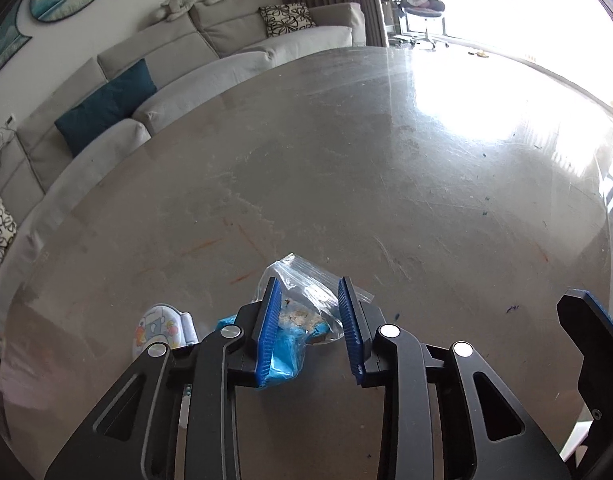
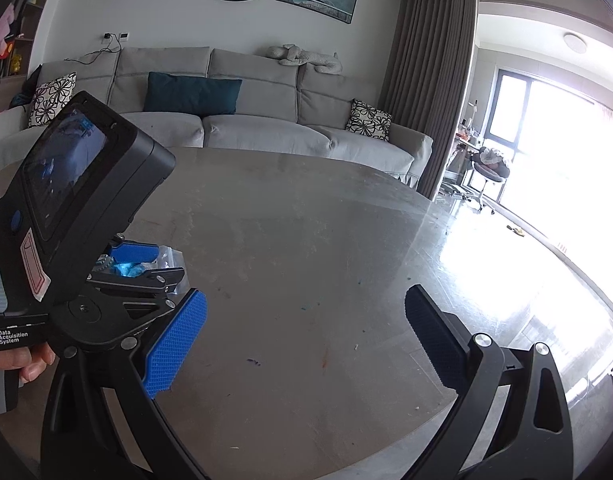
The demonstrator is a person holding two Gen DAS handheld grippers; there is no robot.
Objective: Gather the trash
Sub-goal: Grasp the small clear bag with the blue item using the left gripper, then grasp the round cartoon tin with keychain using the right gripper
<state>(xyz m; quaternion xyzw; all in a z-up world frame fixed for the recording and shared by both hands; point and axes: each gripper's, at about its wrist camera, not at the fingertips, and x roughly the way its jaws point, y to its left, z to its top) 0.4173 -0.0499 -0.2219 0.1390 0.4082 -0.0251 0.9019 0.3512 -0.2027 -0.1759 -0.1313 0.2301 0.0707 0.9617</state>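
Big grey sofa [image 2: 226, 120] along the far white wall, teal cushion [image 2: 192, 94] on it, brown curtain [image 2: 434, 80] right, sun blasting through the window [image 2: 546, 120] onto the floor.

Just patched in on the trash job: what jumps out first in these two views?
The left gripper straddles a clear bag over blue wrapping at the table's near edge; contact with its pads is unclear. The right gripper hangs open over bare tabletop. Window glare washes out the far right.
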